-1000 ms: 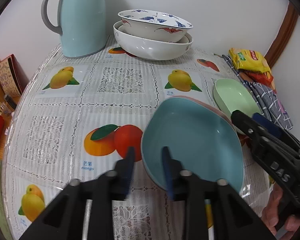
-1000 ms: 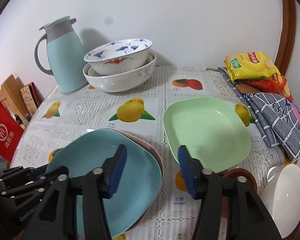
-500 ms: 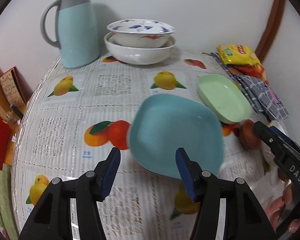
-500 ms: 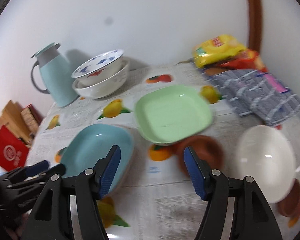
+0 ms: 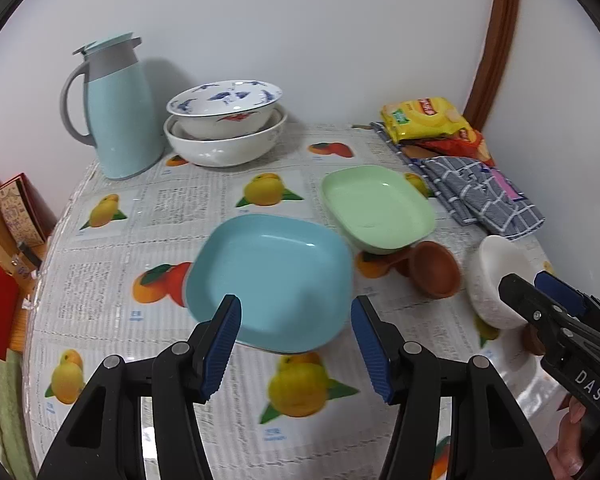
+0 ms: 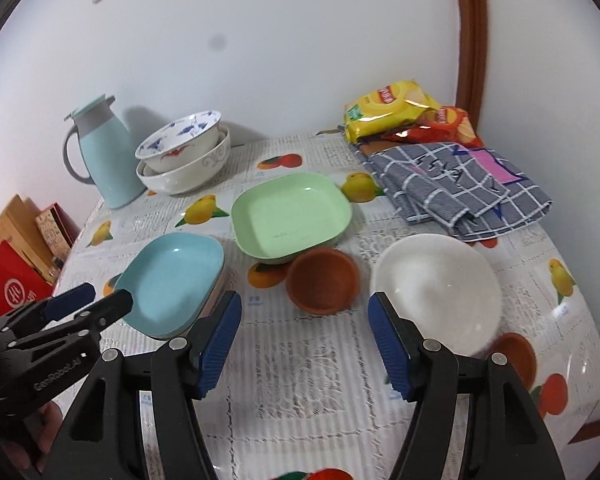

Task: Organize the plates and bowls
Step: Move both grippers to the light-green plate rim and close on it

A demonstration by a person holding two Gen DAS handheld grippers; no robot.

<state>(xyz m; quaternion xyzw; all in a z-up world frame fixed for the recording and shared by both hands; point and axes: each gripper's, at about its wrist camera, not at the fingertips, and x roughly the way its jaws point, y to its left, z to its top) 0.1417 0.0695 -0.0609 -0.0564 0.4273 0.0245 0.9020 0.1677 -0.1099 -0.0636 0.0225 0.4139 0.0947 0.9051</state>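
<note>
Jaws of the left gripper (image 5: pixel 296 344) stand apart and empty, having just been opening, at the lower centre of the left view. We see the blue plate (image 5: pixel 272 276) free on the table (image 5: pixel 180 208) above them, apparently stacked on another plate. Right gripper (image 6: pixel 304 340) jaws likewise stand wide and empty. Centre frame in the right view lie the green plate (image 6: pixel 292 216), brown bowl (image 6: pixel 322 284) and white bowl (image 6: pixel 436 284).

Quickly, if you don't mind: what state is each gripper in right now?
Left gripper: open, holding nothing; its fingers have just been opening.
Right gripper: open, holding nothing.
</note>
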